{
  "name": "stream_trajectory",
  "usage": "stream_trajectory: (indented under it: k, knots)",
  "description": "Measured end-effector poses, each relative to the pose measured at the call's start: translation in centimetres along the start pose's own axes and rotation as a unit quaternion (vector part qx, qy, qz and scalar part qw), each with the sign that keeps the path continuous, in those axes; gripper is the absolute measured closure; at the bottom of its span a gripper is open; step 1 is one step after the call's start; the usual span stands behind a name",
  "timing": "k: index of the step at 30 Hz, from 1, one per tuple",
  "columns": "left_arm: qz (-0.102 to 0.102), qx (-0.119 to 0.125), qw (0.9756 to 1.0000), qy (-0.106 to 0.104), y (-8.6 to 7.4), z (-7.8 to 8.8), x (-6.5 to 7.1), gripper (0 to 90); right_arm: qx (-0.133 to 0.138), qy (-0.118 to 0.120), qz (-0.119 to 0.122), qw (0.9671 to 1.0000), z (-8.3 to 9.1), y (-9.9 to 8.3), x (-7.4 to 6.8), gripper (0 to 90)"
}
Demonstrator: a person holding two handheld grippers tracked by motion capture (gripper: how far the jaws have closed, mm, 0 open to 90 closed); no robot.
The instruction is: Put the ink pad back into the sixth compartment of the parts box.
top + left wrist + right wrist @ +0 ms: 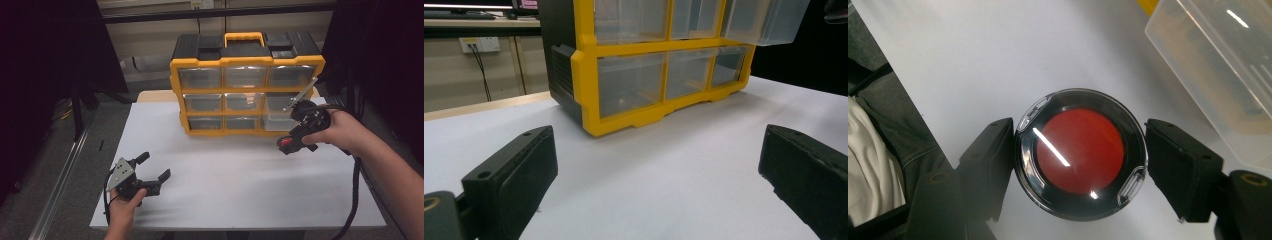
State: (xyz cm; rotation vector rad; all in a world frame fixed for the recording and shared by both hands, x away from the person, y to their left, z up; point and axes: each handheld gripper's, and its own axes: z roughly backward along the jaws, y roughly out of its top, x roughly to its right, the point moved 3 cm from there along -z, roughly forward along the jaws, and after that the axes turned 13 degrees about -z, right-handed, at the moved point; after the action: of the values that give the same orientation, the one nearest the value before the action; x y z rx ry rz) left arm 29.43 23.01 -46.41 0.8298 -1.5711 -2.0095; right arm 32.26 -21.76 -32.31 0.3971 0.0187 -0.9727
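A round black container with a red lid (1080,154) sits clamped between the jaws of the right gripper (1080,160), held above the white worktop (240,175) just in front of the yellow drawer organizer (247,95), beside its pulled-out clear drawer (1218,75). Well apart, the left gripper (152,170) rests near the worktop's front left corner, its jaws spread wide with nothing between them

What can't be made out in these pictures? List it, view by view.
- Drawer contents of the organizer: high view, frosted fronts and dim light blur them.
- Pulled-out drawer: right gripper view, cut off by the frame edge; its inside is unreadable.
- Underside of the round red-faced container in the right claw: hidden by its own body.
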Motion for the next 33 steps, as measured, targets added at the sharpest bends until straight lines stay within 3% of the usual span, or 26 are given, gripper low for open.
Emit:
stream_trajectory:
  k: [8,10,14,19,33]
  knots:
    - [0.002,0.002,1.0000,0.000,0.0,0.0,0.0,2.5,-0.002,0.004,-0.002,1.0000,0.6,0.5,0.1,30.0]
    - [0.013,0.011,0.9998,0.003,0.1,-0.1,0.1,2.6,-0.004,0.001,-0.005,1.0000,0.8,0.6,0.2,30.0]
    - [0.000,0.002,1.0000,-0.004,0.0,0.0,0.0,2.6,-0.001,-0.001,-0.003,1.0000,1.2,0.8,0.2,30.0]
    - [0.013,0.011,0.9998,0.004,0.1,-0.1,0.1,2.6,-0.007,-0.005,-0.007,0.9999,1.6,1.1,0.2,30.0]
    - [0.007,0.006,1.0000,0.001,0.0,-0.1,0.1,2.6,-0.004,-0.008,-0.003,1.0000,2.8,2.1,0.0,30.0]
